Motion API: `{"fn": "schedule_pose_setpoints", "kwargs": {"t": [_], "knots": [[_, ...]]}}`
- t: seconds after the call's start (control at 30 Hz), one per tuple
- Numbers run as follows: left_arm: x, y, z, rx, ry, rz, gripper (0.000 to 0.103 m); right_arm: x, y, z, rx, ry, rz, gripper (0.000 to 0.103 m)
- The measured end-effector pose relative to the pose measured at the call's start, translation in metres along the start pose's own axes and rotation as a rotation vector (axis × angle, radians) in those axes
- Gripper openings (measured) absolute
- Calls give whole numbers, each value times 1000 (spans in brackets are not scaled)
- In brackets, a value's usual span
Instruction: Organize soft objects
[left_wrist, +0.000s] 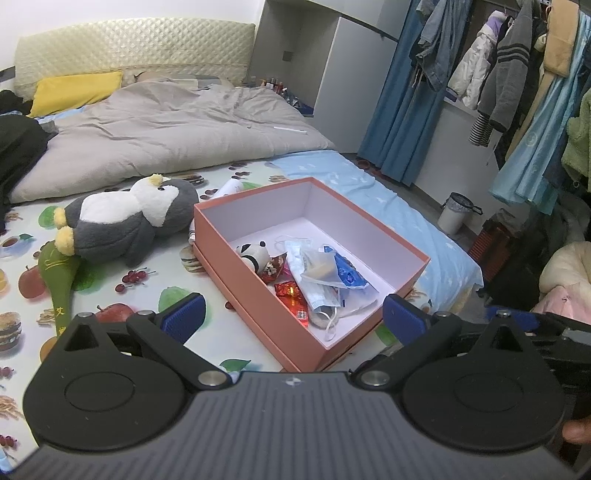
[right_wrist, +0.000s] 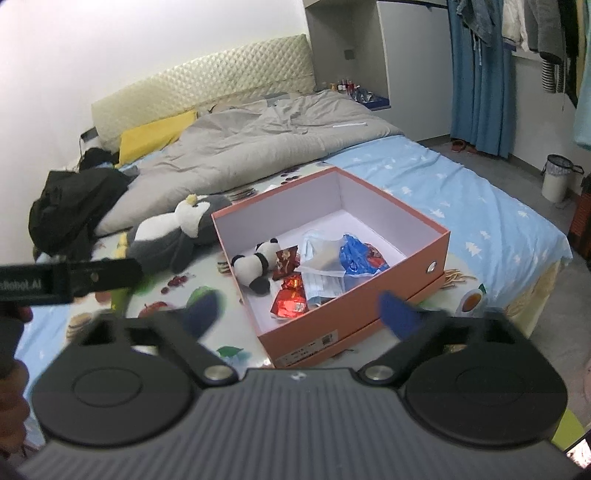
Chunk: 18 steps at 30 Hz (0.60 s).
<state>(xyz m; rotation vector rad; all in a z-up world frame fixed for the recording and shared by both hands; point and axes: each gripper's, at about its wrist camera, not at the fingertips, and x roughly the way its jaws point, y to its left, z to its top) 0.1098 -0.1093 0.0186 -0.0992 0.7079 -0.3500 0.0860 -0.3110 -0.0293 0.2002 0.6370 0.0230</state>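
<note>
Left gripper (left_wrist: 291, 314) and right gripper (right_wrist: 299, 314) hover empty, jaws apart, over pink box (left_wrist: 236, 288); panda plush (right_wrist: 255, 266) inside, penguin plush (left_wrist: 125, 218) outside, likely next.

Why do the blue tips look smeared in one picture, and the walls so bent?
Right wrist view: the right claw tips are motion-blurred, the pink box fairly sharp. Left wrist view: left claw tips crisp. Both views: fisheye lenses bend the edges, and the room lighting is soft and even.

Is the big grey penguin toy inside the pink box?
No, the penguin toy lies on the bed beside the pink box, outside its walls.
</note>
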Motion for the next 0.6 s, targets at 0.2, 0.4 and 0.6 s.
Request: {"fn": "schedule_pose_setpoints", "kwargs": {"t": [0.2, 0.4, 0.6], "knots": [[1, 2, 0, -8, 1, -3, 103, 0, -2, 0, 4, -11, -18, 103], [1, 1, 0, -7, 1, -1, 103, 0, -3, -1, 10, -9, -21, 103], [1, 2, -1, 2, -2, -4, 103, 0, -3, 0, 13, -15, -24, 103]]}}
